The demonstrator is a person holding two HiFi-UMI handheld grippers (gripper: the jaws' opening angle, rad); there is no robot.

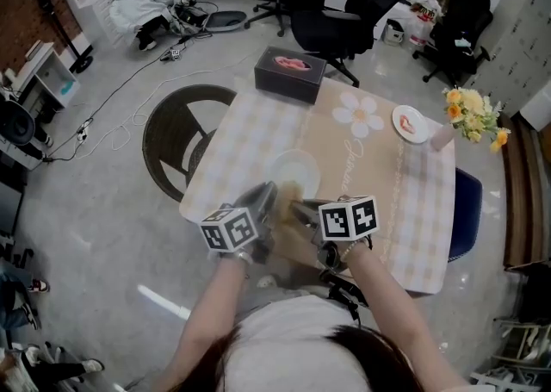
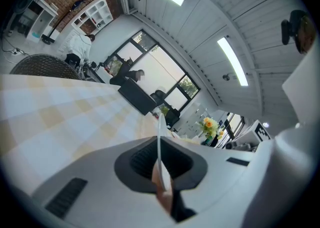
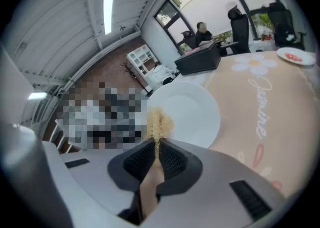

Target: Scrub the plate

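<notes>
Your round white plate [image 1: 297,166] is plain. Your straw-yellow fibrous scrub pad [image 3: 159,122] is one shade throughout. Your cloth table cover [image 1: 405,209] is beige in the middle with a white daisy and pale lettering, and has pale yellow-and-white check along its sides.

Head view: near rim of plate [image 1: 294,166] hidden behind left tool [image 1: 265,201] and right tool [image 1: 300,209]; both smeared, jaws unreadable from here.
Left gripper view: plate edge-on, thin rim only, face unseen.
Right gripper view: scrub pad [image 3: 159,123], lower part buried between jaws.
Small dish [image 1: 411,122]: red contents too small to tell.
</notes>
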